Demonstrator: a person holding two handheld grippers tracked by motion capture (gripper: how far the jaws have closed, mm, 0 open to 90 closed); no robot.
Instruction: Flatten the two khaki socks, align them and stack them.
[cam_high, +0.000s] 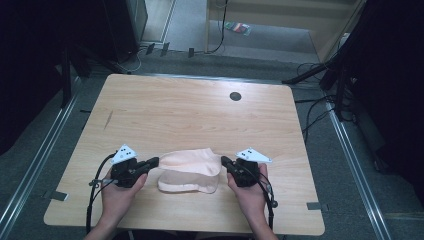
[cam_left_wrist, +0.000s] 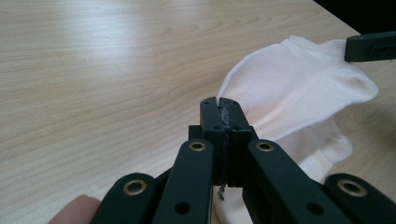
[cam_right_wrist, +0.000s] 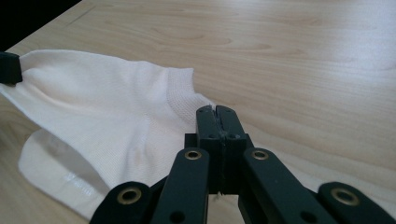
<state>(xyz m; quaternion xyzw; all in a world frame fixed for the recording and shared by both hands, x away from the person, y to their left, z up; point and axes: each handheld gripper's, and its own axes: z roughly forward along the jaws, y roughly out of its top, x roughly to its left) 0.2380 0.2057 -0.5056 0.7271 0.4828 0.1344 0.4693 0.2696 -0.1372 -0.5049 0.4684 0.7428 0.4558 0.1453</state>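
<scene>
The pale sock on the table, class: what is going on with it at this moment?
A person holds a gripper in each hand over a wooden table. The left gripper is shut on one end of the top sock, the right gripper on its other end, so it hangs stretched between them. It is lifted slightly above a second sock lying flat on the table beneath it.

Dim high view, dark blurry edges, gripper views bright, perhaps overhead glare on table (cam_left_wrist: 93, 70)

Black hand-held gripper (cam_left_wrist: 223, 109); brass rivets, seemingly grey plate.
</scene>
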